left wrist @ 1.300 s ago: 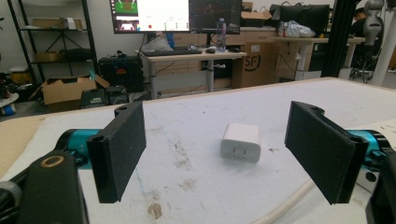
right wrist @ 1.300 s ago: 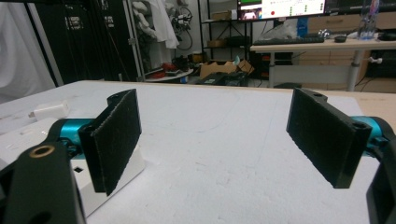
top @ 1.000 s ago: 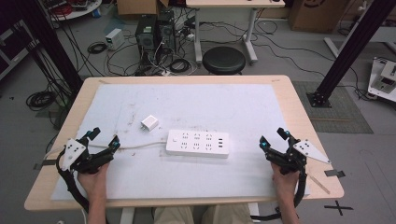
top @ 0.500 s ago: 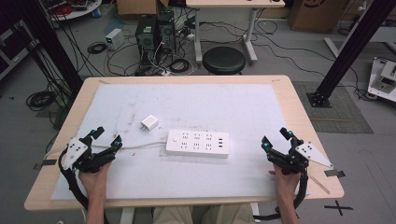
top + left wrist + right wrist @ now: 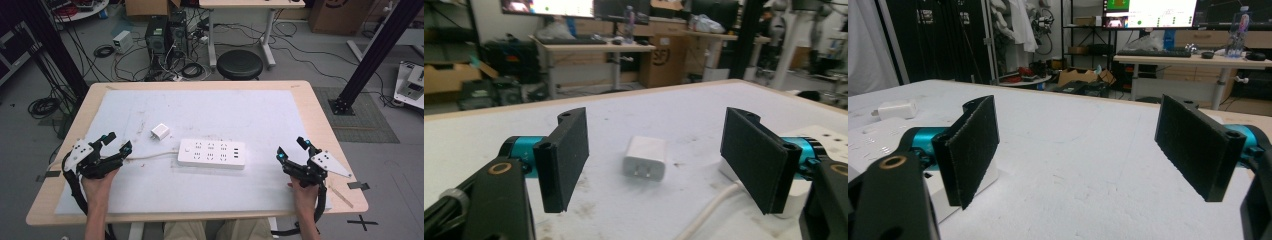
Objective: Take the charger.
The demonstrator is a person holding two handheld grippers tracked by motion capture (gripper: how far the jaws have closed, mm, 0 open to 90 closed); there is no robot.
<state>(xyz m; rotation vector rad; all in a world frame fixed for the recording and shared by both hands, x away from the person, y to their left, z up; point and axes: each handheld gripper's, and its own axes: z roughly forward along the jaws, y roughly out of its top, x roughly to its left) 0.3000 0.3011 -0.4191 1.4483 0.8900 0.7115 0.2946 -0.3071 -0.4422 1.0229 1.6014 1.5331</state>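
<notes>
Charger (image 5: 160, 132) lies flat on the white mat of the table (image 5: 310, 107), left of centre in the high view, just up and left of the power strip (image 5: 212, 153), apart from it. In the left gripper view it sits between and beyond the fingers (image 5: 566, 155), prongs facing the camera, so the left gripper (image 5: 116, 145) looks lined up for it. Those fingers have just been closing but are still apart, with nothing between them. The right gripper (image 5: 291, 150) waits at the lower right, fingers spread wide, probably free to steady the strip.
</notes>
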